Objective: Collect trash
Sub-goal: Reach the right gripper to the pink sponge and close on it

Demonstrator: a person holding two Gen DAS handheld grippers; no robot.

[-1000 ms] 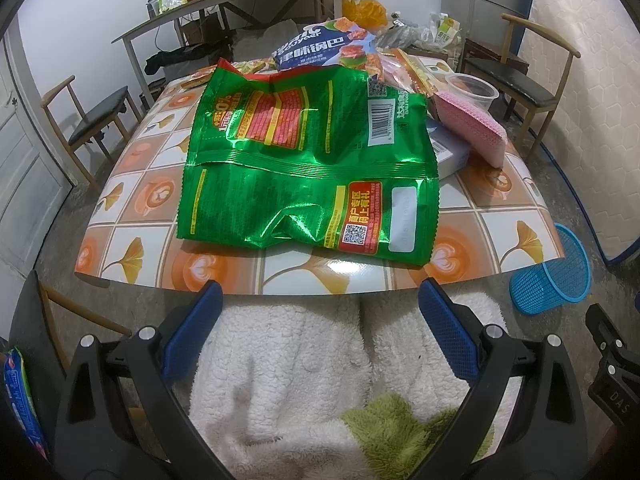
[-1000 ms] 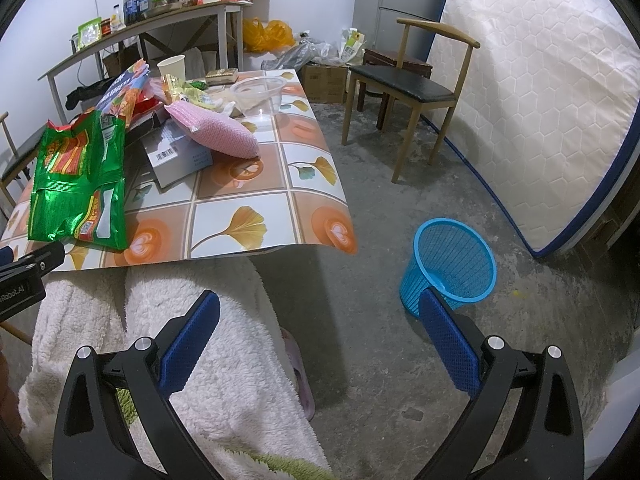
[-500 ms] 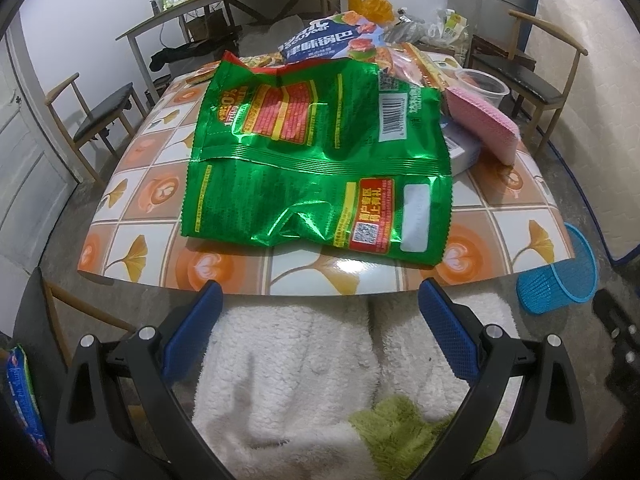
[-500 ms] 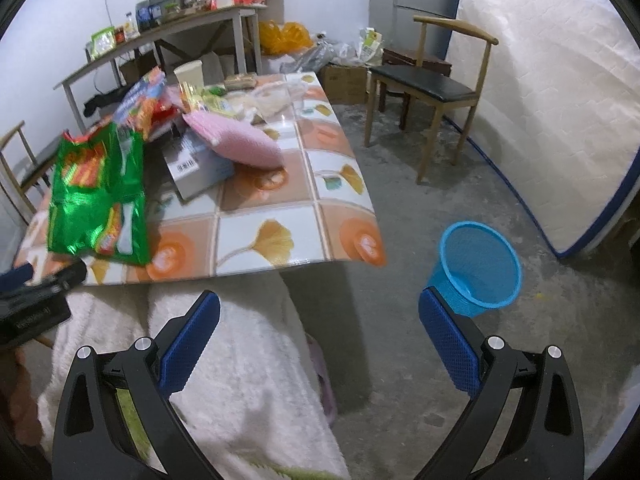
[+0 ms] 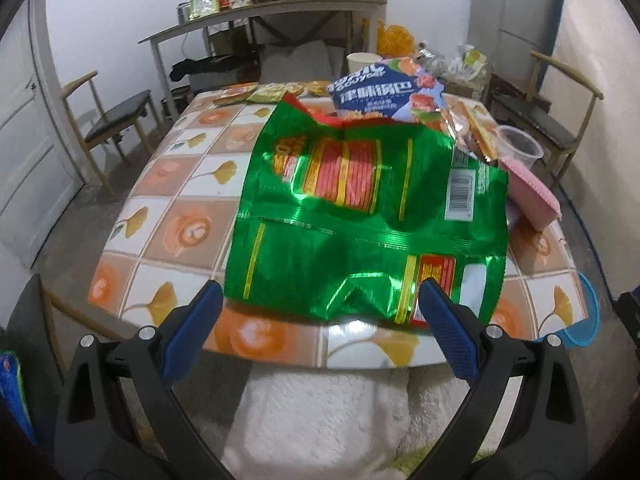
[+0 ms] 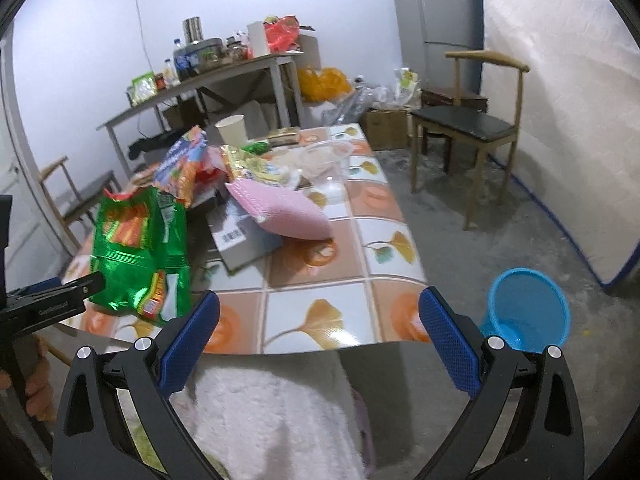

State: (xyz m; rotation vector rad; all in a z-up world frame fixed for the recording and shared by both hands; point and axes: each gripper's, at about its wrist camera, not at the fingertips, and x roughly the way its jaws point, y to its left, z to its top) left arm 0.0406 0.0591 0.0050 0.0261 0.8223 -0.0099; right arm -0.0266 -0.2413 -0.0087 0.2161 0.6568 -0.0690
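Note:
A large green foil snack bag [image 5: 368,216] lies flat on the tiled table [image 5: 168,224], reaching its near edge; it also shows in the right wrist view [image 6: 140,252]. My left gripper [image 5: 320,320] is open and empty, its fingertips at the bag's near edge. A blue snack bag [image 5: 384,88] and more wrappers [image 5: 472,128] lie behind. My right gripper [image 6: 320,328] is open and empty at the table's near right edge. A blue mesh waste basket [image 6: 524,312] stands on the floor to the right.
A pink pouch [image 6: 280,212] rests on a cardboard box [image 6: 244,244]. A clear plastic tub [image 5: 520,148] and a paper cup [image 6: 231,130] stand further back. Wooden chairs [image 6: 468,128] flank the table. A mattress [image 6: 560,100] leans on the right wall.
Both grippers have risen and moved forward toward the table. The left fingertips now reach the green bag's near edge. Both stay open.

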